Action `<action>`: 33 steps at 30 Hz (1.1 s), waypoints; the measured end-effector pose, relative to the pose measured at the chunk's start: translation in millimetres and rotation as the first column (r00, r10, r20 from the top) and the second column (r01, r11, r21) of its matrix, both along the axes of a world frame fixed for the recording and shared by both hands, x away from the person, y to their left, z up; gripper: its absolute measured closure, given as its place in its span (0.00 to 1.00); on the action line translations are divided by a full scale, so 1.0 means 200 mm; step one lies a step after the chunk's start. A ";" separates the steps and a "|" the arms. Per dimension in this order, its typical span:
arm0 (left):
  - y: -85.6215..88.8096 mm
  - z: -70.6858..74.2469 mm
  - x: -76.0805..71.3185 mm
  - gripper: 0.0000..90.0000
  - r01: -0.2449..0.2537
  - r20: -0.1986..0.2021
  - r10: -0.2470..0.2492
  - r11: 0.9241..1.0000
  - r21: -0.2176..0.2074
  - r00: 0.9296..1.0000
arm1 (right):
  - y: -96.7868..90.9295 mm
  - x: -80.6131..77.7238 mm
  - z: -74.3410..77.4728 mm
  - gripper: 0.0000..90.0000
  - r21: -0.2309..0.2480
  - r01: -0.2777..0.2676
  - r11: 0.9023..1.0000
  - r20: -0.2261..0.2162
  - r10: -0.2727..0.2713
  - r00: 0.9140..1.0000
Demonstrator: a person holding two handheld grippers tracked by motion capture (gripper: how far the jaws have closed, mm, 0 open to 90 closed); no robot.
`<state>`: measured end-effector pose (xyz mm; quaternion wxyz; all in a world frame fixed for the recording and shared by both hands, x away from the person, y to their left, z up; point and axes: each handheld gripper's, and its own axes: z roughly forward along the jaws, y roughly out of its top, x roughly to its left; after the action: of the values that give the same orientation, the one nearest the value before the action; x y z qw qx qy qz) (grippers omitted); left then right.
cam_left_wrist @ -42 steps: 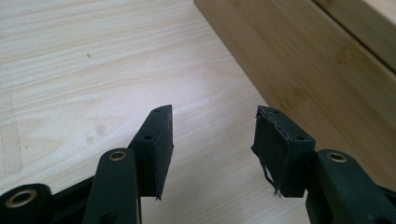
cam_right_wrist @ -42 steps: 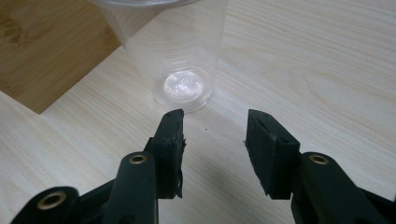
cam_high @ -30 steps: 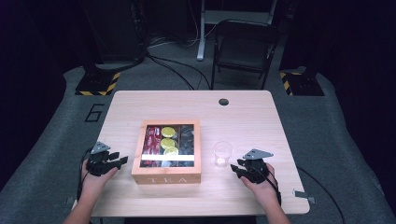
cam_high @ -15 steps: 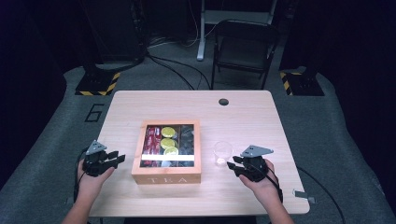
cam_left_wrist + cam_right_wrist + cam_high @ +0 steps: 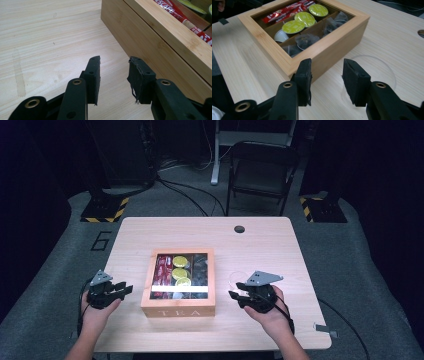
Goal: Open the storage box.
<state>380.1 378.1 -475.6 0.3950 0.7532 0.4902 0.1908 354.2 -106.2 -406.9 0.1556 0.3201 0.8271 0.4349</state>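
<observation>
A wooden box marked TEA (image 5: pixel 177 310) sits at the middle of the table and holds red sachets (image 5: pixel 162 270), yellow-green capsules (image 5: pixel 179 261) and dark tea bags (image 5: pixel 200 267). My left gripper (image 5: pixel 125 290) rests left of the box, pointing at its side wall (image 5: pixel 155 42). Its jaws (image 5: pixel 113 62) stand apart over bare wood and have just drawn a little closer with nothing between them. My right gripper (image 5: pixel 236 290) is raised at the box's right side, open and empty (image 5: pixel 327 66). A clear glass (image 5: pixel 372 72) stands just beyond it beside the box (image 5: pixel 337 47).
The light wooden table (image 5: pixel 270 245) has a round cable hole (image 5: pixel 239 229) near its far edge. A folding chair (image 5: pixel 262 175) and cables stand on the dark floor beyond. Bare table surface lies on both sides of the box.
My right gripper has lifted and shifted slightly toward the box and the glass. The left hand has stayed almost where it was.
</observation>
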 end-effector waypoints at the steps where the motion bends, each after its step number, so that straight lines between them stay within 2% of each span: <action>1: 0.00 0.00 0.00 0.68 -0.002 0.002 0.002 1.000 0.000 1.000 | 0.01 0.00 0.00 0.66 0.003 -0.002 1.000 -0.006 0.002 1.000; 11: 0.02 0.00 -0.01 0.69 -0.011 0.001 0.011 1.000 -0.010 1.000 | 0.09 -0.02 -0.08 0.74 0.014 -0.032 0.999 -0.050 0.033 0.998; 15: 0.02 -0.01 -0.02 0.68 -0.020 0.002 0.020 1.000 -0.010 1.000 | 0.11 -0.03 -0.13 0.78 0.040 -0.048 0.998 -0.053 0.050 0.997; 19: 0.02 -0.01 -0.02 0.66 -0.020 -0.002 0.020 1.000 -0.005 1.000 | 0.13 -0.04 -0.19 0.84 0.020 -0.068 0.998 -0.038 0.068 0.997; 23: 0.02 -0.02 -0.01 0.65 -0.020 0.000 0.020 1.000 -0.001 1.000 | 0.15 -0.04 -0.24 0.88 -0.003 -0.093 0.996 -0.051 0.092 0.994; 30: 0.03 -0.02 -0.01 0.63 -0.021 -0.006 0.021 1.000 0.000 1.000 | 0.16 -0.06 -0.27 0.92 0.008 -0.101 0.995 -0.072 0.101 0.992; 31: 0.03 -0.02 -0.01 0.63 -0.023 -0.004 0.023 1.000 0.000 1.000 | 0.16 -0.06 -0.27 0.93 -0.001 -0.120 0.993 -0.074 0.120 0.990; 33: 0.03 -0.02 -0.01 0.63 -0.019 -0.008 0.019 1.000 -0.001 1.000 | 0.17 -0.06 -0.28 0.94 -0.008 -0.125 0.992 -0.075 0.124 0.989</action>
<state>378.5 383.4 -479.9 0.3914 0.7491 0.4991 0.1914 342.1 -71.6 -462.3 0.0995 0.2829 0.8535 0.4262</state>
